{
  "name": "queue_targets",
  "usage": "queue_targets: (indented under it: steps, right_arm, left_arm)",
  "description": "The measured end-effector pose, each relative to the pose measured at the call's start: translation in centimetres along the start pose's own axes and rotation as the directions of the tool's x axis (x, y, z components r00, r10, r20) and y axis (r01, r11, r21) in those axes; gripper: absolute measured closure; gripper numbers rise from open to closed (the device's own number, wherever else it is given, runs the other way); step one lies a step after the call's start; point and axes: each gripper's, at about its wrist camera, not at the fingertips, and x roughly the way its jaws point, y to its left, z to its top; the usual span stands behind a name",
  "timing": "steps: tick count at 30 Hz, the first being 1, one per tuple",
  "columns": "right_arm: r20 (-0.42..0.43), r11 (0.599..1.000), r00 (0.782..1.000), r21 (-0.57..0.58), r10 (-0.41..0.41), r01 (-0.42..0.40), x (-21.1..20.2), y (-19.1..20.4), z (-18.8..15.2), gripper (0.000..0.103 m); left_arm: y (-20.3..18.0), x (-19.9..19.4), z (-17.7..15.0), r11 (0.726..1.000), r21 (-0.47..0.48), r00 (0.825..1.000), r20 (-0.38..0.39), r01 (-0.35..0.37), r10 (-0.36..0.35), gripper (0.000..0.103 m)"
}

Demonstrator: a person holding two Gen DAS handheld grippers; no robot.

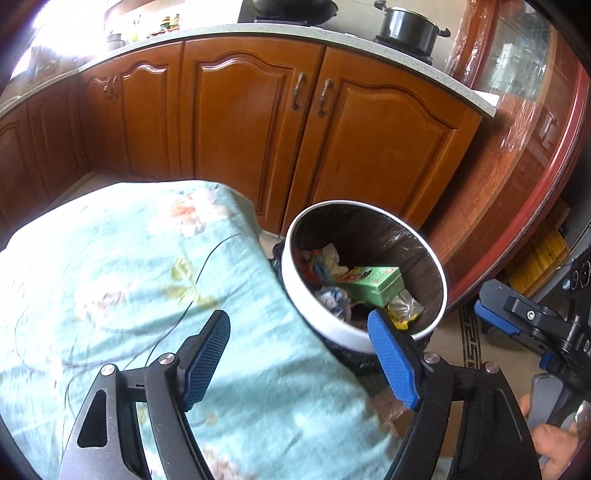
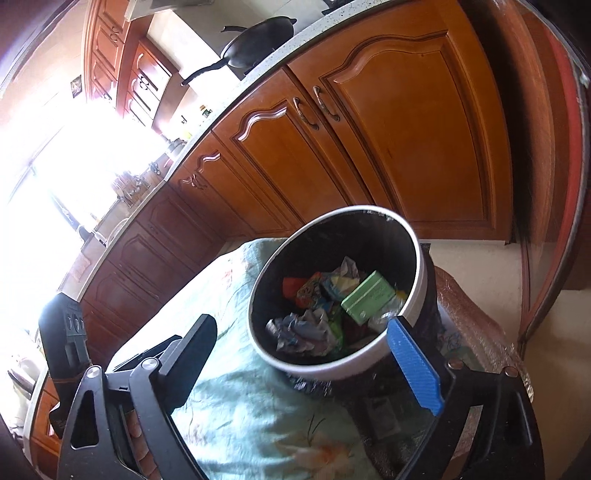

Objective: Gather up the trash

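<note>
Orange-brown wooden cabinets [image 1: 258, 122], speckled countertop [image 1: 221, 31], glaring window [image 2: 74, 147], pale floor [image 2: 476, 266]

Wooden cabinets [image 1: 258, 122], black pot [image 1: 408, 24], floral cloth [image 1: 129, 258].

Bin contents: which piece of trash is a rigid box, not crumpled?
The light green box, lying flat-sided against the bin's right wall. The blue-white paper wad and colourful wrappers are all crumpled.

Hard daylight from the window [image 2: 62, 173] burns the right wrist view's left side white, and the left wrist view's upper-left corner glares too. Fisheye distortion bows the cabinet doors [image 1: 258, 122]; the floral cloth [image 1: 147, 280] is softly blurred.
</note>
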Motion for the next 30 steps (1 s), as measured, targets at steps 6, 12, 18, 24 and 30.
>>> queue_targets:
  steps: [6,12,18,24,30]
  right_arm:
    - [0.018,1.0,1.0,-0.013,-0.004,0.005,-1.5,1.8,-3.5,0.004]
    - [0.066,1.0,0.998,-0.005,0.014,-0.013,-3.2,3.1,-6.9,0.001]
    - [0.12,0.997,0.993,-0.076,-0.022,0.032,-4.8,5.2,-9.4,0.001]
    - [0.188,0.979,0.981,-0.191,-0.041,0.078,-6.9,8.1,-9.7,0.001]
    - [0.453,0.908,0.89,-0.351,-0.048,0.227,-11.2,12.2,-10.0,0.0]
  left_arm:
    - [1.8,-3.2,-3.4,0.999,-0.031,1.0,0.015,-0.021,0.022,0.025]
    - [3.5,-6.9,-7.0,0.995,-0.051,0.994,0.066,-0.086,0.089,0.022]
    - [3.9,-11.0,-10.9,0.993,-0.049,0.981,0.152,-0.111,0.117,0.018]
    - [3.4,-16.2,-13.3,0.986,-0.036,0.934,0.316,-0.16,0.163,0.003]
    - [3.1,-21.1,-15.5,0.975,-0.038,0.848,0.487,-0.219,0.21,0.001]
